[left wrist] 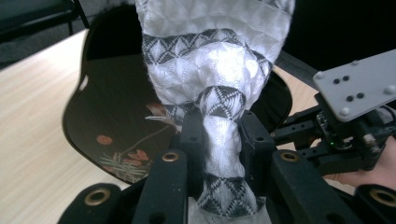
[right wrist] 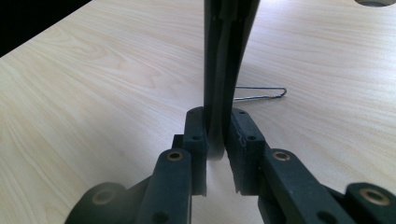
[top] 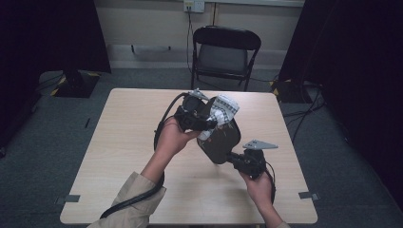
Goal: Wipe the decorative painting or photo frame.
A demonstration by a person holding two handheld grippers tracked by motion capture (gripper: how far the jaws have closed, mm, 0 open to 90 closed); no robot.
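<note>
While the right gripper (top: 236,158) clamps the lower edge of a dark lacquered tray (top: 222,137), holding it tilted up off the bench (top: 123,142), the left gripper (top: 205,124) is closed on a bunched white cloth with black diamond bands (top: 222,110) and holds it against the tray's upper face. Step in hand reads as wiping the tray. In the left gripper view the cloth (left wrist: 215,74) fans out over the tray (left wrist: 116,116), whose painted red flowers lie near the lower rim. In the right gripper view the tray (right wrist: 225,56) stands edge-on between the closed pads. Long axis runs from the right gripper up and away toward the far side; painted face turned to the left hand. Next move likely calls for dragging the cloth along that face while the right grip stays firm, lest the tray pivot or slip.
</note>
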